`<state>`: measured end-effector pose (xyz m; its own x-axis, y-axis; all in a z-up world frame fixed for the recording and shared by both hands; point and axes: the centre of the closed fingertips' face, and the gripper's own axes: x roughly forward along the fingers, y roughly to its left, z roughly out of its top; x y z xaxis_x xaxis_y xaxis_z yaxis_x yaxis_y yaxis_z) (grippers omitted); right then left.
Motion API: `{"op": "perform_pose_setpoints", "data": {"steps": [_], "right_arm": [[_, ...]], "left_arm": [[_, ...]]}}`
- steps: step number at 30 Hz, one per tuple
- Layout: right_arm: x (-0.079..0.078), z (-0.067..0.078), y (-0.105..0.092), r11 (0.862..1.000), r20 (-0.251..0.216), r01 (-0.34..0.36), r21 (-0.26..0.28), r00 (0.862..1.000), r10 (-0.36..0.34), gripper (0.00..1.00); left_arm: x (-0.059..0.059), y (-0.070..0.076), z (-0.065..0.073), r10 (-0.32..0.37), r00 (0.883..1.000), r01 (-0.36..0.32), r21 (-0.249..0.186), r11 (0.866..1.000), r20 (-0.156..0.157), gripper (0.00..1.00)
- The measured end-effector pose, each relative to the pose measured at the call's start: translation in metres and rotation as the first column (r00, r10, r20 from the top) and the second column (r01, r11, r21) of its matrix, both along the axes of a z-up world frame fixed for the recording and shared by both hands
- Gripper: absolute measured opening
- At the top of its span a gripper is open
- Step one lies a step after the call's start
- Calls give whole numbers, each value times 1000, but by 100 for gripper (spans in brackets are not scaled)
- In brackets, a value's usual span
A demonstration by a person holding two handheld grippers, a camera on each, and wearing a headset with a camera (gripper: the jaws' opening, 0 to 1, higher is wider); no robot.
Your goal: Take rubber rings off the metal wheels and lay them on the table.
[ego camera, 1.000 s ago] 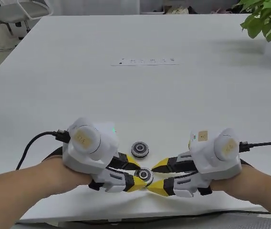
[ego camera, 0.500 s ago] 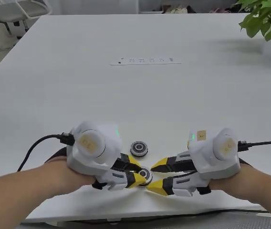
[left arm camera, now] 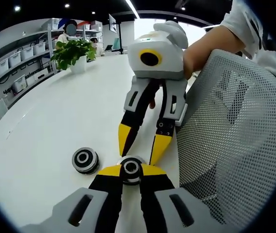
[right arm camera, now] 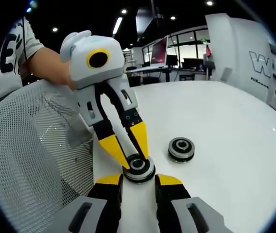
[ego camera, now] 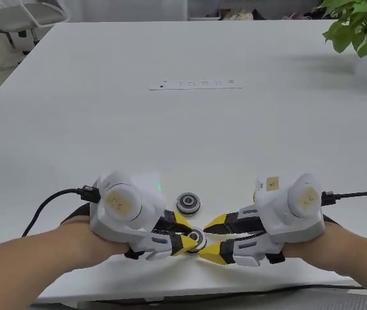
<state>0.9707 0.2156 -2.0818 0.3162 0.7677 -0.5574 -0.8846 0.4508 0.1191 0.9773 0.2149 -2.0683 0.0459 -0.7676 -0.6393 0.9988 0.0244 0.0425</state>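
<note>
Grip matters most here, and we judge the step to be peeling off the first rubber ring (right arm camera: pixel 139 178), not yet done. The held wheel (right arm camera: pixel 139 169) sits close to the table (ego camera: pixel 190 129) near its front edge; whether it rests on the top or hangs just above it we cannot tell. We place everything else from that wheel. Our left gripper (right arm camera: pixel 130 154) comes at it from one side, its yellow tips pressed against the wheel and clamped on it. Our right gripper (left arm camera: pixel 141 149) faces it from the opposite side, jaws spread, one tip to either side of the wheel and pinching nothing that we can make out. The second wheel (left arm camera: pixel 85 160) lies flat just beyond the held wheel, apart from it, its dark band on. To do this well, we think the left clamp should bear on metal rather than rubber, or the ring will be pinned in place; which it bears on now is unclear. The right tips should close on the band's outer edge at one spot, then roll it sideways over the rim, since rubber pulled straight may stretch and snap back. Working low should let a slipped ring land on the table.
</note>
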Motion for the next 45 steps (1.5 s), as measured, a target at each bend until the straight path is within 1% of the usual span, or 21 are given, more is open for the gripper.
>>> {"op": "perform_pose_setpoints", "data": {"steps": [6,10,19,29,32,35,38,39,43,44,45], "right_arm": [[1,2,3,1000,-16,12,26,1000,-12,24],[2,1,5,1000,-11,6,17,1000,-6,24],[1,1,4,1000,-13,19,19,1000,-19,24],[-2,1,0,999,-20,31,14,999,-31,20],[-2,0,-2,1000,-11,28,-3,1000,-28,18],[-2,0,-3,999,-16,34,-2,999,-34,16],[-3,0,-4,999,-13,33,-8,999,-33,15],[-3,0,-4,1000,-6,28,-13,1000,-29,14],[-3,0,-5,999,-10,31,-10,999,-31,13],[-3,0,-6,999,-12,32,-7,999,-32,13],[-2,3,-5,999,-9,40,8,999,-40,17]], "left_arm": [[1,0,0,12,1000,-12,-8,1000,5,9],[1,0,0,27,1000,-27,-10,1000,10,9],[1,0,0,40,999,-40,-24,999,9,8],[0,0,0,52,999,-52,-26,998,10,8],[0,-1,0,54,998,-54,-27,998,11,8],[1,-1,0,57,998,-56,-28,998,10,8],[1,-1,0,58,998,-58,-28,998,10,8],[1,-1,0,58,998,-58,-29,998,9,8],[1,-1,0,57,998,-57,-30,998,10,8],[1,-1,0,57,998,-57,-30,998,10,8],[1,-1,0,57,998,-56,-29,998,10,8]]}}
